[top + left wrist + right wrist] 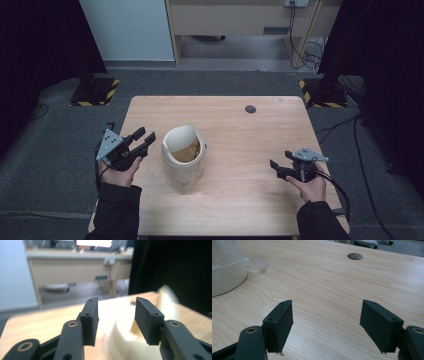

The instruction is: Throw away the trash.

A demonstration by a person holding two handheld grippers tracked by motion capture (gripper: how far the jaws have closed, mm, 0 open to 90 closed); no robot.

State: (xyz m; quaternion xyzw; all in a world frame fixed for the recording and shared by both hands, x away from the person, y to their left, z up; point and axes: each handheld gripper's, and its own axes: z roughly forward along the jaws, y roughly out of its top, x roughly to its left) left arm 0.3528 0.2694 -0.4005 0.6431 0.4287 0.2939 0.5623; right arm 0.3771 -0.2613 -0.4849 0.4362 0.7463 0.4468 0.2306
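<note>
The cream container [183,156] blurs behind the empty, parted left claw [116,317]; its contents stay unclear.

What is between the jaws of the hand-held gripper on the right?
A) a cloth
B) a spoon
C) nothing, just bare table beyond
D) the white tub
C: the right hand-held gripper has its jaws apart with just wooden table between, the white tub well off.

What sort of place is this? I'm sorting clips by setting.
Probably a lab or recording room: black curtains, yellow-and-black striped stand bases on grey carpet, and a light wooden table before a beige desk.
</note>
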